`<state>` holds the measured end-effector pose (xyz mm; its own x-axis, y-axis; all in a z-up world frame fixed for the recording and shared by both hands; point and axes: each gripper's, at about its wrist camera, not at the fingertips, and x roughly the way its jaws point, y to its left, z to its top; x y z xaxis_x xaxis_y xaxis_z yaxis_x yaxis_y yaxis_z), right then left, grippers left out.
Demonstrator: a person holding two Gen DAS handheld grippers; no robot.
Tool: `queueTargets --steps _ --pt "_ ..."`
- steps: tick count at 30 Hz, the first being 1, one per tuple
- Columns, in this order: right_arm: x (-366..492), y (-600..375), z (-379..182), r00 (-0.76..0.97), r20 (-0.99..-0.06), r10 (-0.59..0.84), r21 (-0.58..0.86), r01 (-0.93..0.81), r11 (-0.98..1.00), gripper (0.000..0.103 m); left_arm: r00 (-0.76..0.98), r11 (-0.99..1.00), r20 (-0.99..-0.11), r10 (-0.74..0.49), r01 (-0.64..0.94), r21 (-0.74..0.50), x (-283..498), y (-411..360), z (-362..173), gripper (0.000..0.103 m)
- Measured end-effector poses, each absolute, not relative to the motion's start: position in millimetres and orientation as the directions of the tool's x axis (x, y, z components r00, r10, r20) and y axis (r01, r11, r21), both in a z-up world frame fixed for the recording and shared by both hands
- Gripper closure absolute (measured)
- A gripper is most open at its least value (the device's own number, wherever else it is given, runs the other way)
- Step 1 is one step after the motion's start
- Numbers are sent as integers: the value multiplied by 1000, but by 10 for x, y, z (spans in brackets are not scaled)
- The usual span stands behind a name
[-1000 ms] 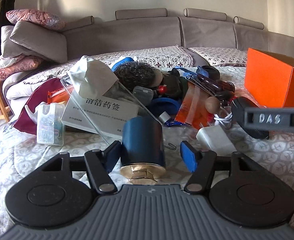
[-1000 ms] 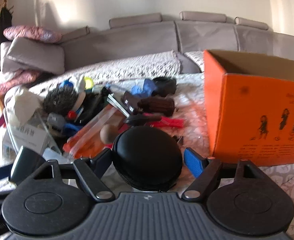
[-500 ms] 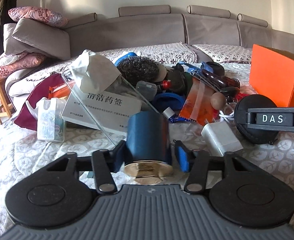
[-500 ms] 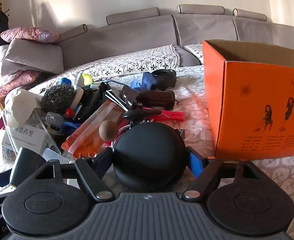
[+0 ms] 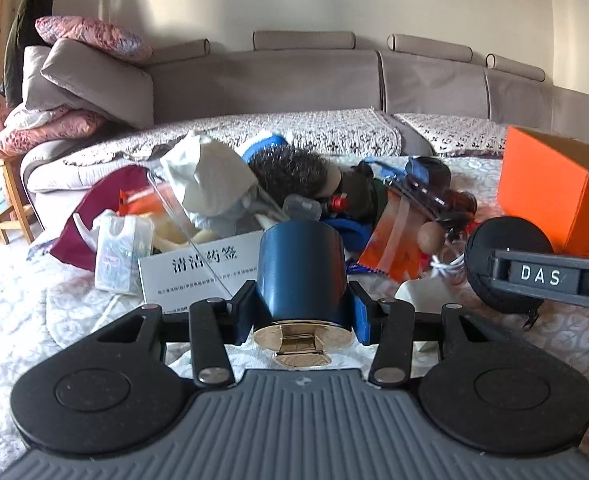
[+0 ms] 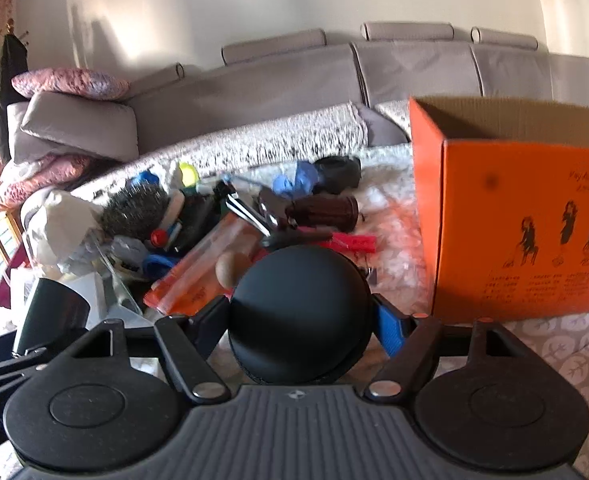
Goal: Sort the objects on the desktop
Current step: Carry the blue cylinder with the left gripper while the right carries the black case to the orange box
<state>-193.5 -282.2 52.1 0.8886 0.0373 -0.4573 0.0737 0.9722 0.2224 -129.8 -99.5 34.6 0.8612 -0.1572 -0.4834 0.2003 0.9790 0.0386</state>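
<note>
Beside the orange box [image 6: 526, 220], right gripper [image 6: 300, 320] clamps round case [image 6: 298, 312]; left gripper [image 5: 302, 308] clamps blue cylinder [image 5: 300, 272].

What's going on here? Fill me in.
A person is sorting clutter with two handheld tongs. The left tongs are shut on a blue cylinder. The right tongs are shut on a round black case. An open orange box stands just right of the pile.
</note>
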Motion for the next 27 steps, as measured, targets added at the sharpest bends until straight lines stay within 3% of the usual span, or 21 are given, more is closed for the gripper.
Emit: queueTargets --steps 18,27 --pt "-2395 -2996 925 932 -353 77 270 23 963 28 854 985 -499 -149 173 1 -1432 -1151 650 57" --pt "-2645 -3589 1447 981 -190 -50 273 101 957 28 885 951 -364 -292 310 -9 -1515 -1784 1139 57"
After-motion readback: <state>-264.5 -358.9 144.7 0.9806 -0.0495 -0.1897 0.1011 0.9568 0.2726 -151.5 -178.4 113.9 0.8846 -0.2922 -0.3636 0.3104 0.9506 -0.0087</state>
